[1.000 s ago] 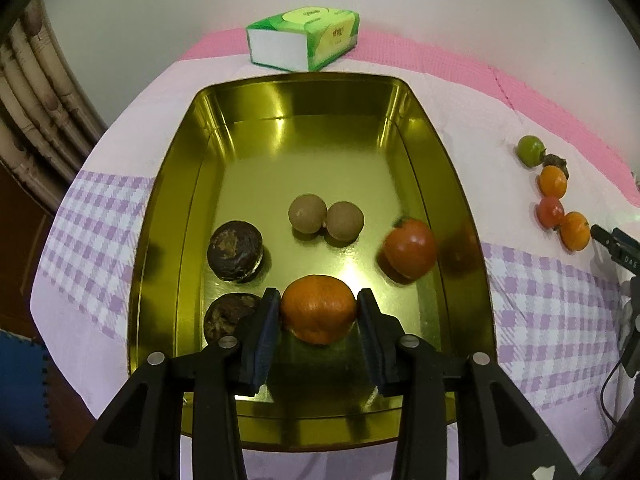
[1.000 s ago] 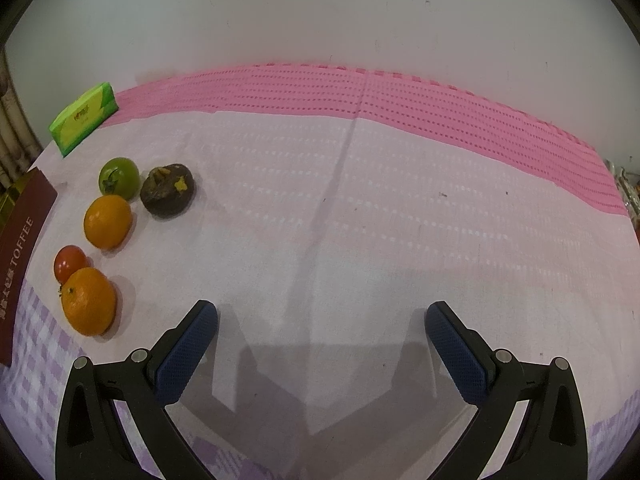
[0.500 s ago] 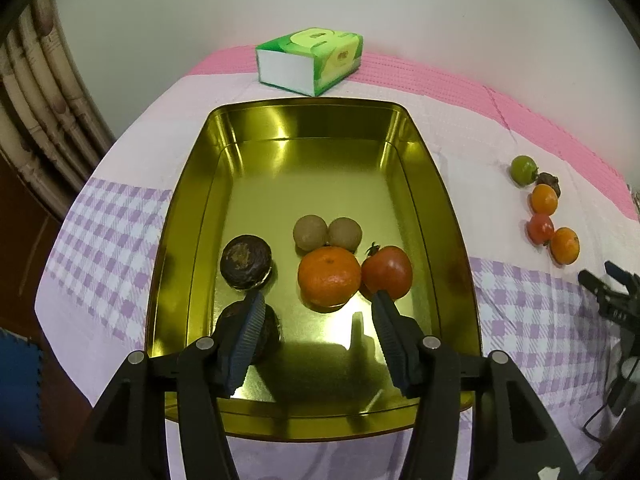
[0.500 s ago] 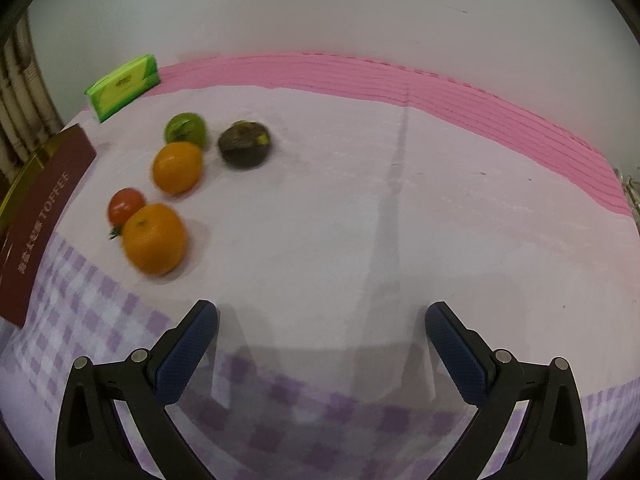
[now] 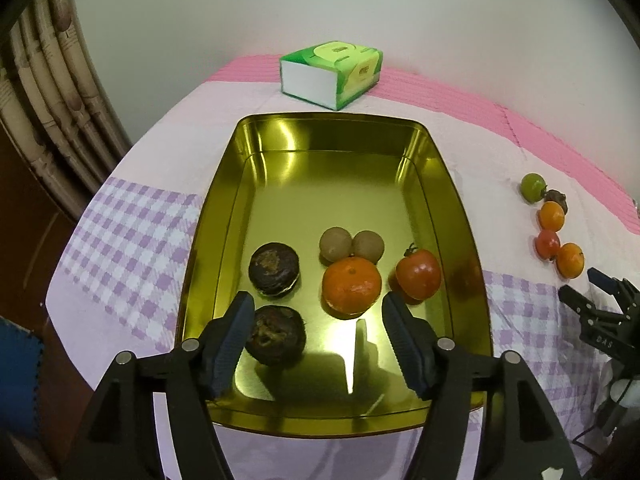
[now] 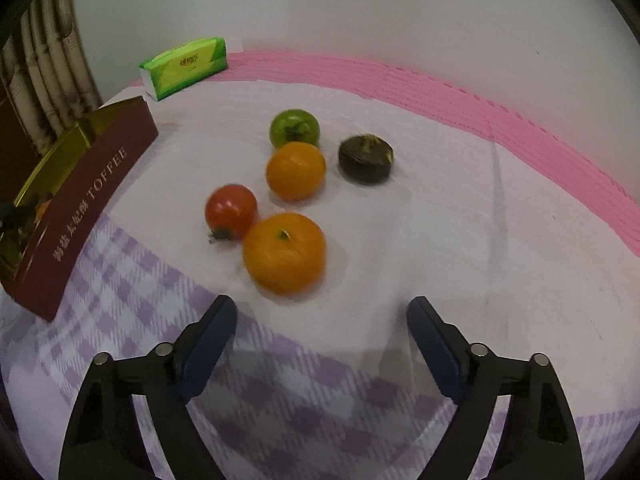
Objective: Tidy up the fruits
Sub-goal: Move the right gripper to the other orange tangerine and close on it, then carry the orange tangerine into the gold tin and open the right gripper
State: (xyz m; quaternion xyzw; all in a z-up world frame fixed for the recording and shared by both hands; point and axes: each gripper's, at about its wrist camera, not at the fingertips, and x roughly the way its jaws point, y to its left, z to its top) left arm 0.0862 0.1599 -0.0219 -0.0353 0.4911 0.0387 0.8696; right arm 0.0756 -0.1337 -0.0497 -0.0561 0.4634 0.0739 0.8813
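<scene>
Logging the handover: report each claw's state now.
Left claw: open, just been opening, empty; the orange lies free in the tin.
Right claw: open, just been closing, nothing between.

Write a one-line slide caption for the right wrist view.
Open right gripper, jaws just narrowing with nothing between them, faces the nearest orange among five loose fruits beside the toffee tin.

The tin (image 5: 224, 216) is shiny gold inside and dark maroon outside with pale lettering. In it lie an orange mandarin (image 5: 352, 286), a red tomato (image 5: 419, 278), two beige-brown round fruits (image 5: 352, 244) and two blackish-brown fruits (image 5: 274, 268). The tablecloth (image 6: 460, 240) is pale pink, lilac-and-white checked at its near edge and striped bright pink along its far edge. On it sit a green tomato (image 6: 294, 128), two orange fruits (image 6: 285, 253), a small red tomato (image 6: 231, 210) and a dark brown fruit (image 6: 365, 159). The tissue pack (image 5: 331, 74) is green and white
</scene>
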